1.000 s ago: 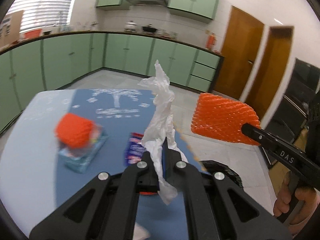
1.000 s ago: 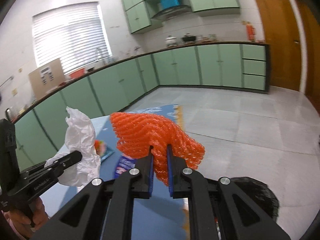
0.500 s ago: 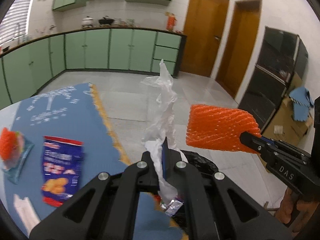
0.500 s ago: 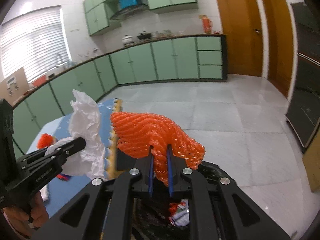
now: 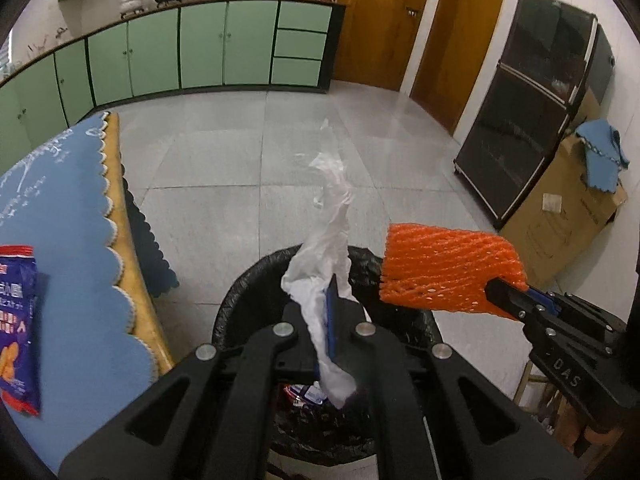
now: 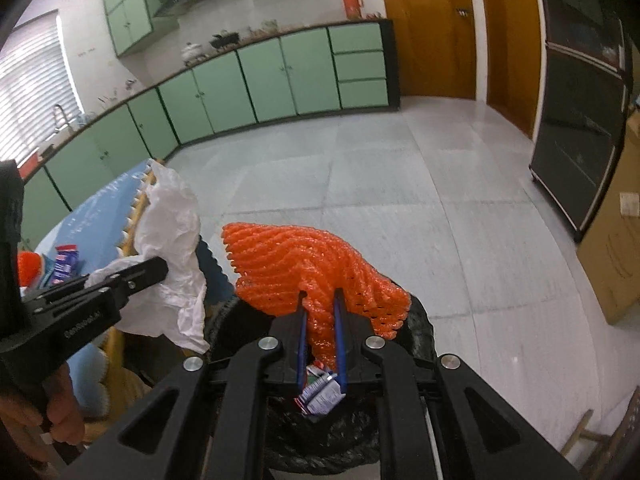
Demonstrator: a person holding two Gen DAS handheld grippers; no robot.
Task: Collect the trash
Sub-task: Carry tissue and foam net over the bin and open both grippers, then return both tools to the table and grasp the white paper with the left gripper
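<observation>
Both grippers hover over the black-lined trash bin (image 5: 240, 300) beside the table. The left gripper (image 5: 330, 312) is clamped tight on a crumpled white plastic bag (image 5: 332, 216); the bag sticks up past the fingertips and its tail hangs down between the fingers toward the bin mouth. The right gripper (image 6: 320, 312) pinches an orange foam fruit net (image 6: 304, 256), the net bulging up and out in front of the blue pads, directly above the bin (image 6: 420, 320). In the left wrist view the net (image 5: 444, 272) sits just right of the bag, over the bin's rim. Wrappers (image 6: 320, 390) already lie inside the bin. A blue snack packet (image 5: 16, 328) rests on the blue tablecloth (image 5: 80, 320). A hand (image 6: 52, 412) grips the left gripper's handle.
</observation>
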